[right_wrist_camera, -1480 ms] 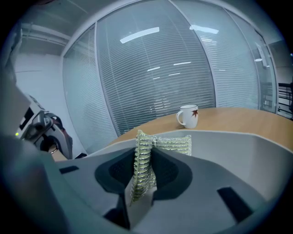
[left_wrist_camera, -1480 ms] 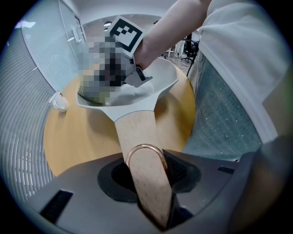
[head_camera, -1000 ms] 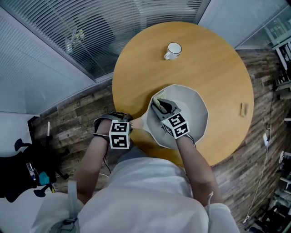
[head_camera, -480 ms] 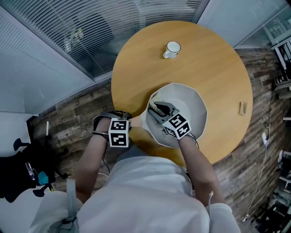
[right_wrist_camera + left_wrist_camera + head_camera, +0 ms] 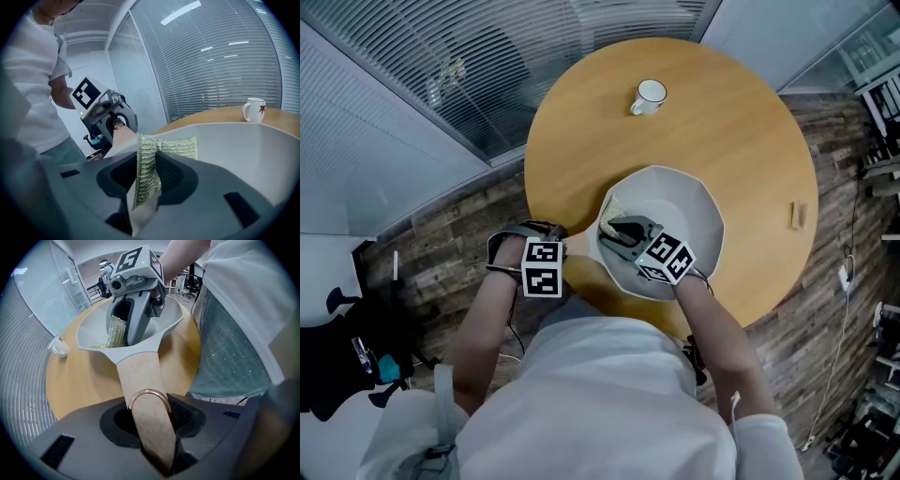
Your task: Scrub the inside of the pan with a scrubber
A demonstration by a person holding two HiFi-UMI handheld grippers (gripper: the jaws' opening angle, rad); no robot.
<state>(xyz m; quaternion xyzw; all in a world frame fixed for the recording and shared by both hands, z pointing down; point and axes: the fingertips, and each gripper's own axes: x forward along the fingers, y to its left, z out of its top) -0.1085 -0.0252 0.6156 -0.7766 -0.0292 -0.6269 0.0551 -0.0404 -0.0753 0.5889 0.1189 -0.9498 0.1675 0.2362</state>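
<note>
The round light-wood surface (image 5: 741, 122) is smooth, so anything pushed sideways on it will probably slide. The pale grey angular pan (image 5: 680, 202) sits on its near part, with the mouth up and its flat light-wood handle (image 5: 140, 376) running out toward the near edge on the person's left. The pan looks rigid and fairly weighty, with a slick matt inside, and I judge it would skate or swivel under scrubbing unless it is braced. The handle is the sensible place to hold it, since its broad flat faces give the pads something to bite on. The left gripper (image 5: 151, 427) does this, pointing steeply down with its jaws clamped on the handle's end, across the flat faces. The right gripper (image 5: 146, 183) reaches into the bowl on the handle side, its jaws pinching a yellow-green metallic mesh scrubber (image 5: 176, 146). A white mug (image 5: 650, 95) stands well apart at the far side. The scrubber is folded between the jaws and a flap juts past them against the pan's inner wall. It looks light, soft and crushable, so it needs a firm pinch mid-fold or it may drag free. A copper-coloured hanging loop (image 5: 149, 397) arches over the handle's end just above the left jaws.
</note>
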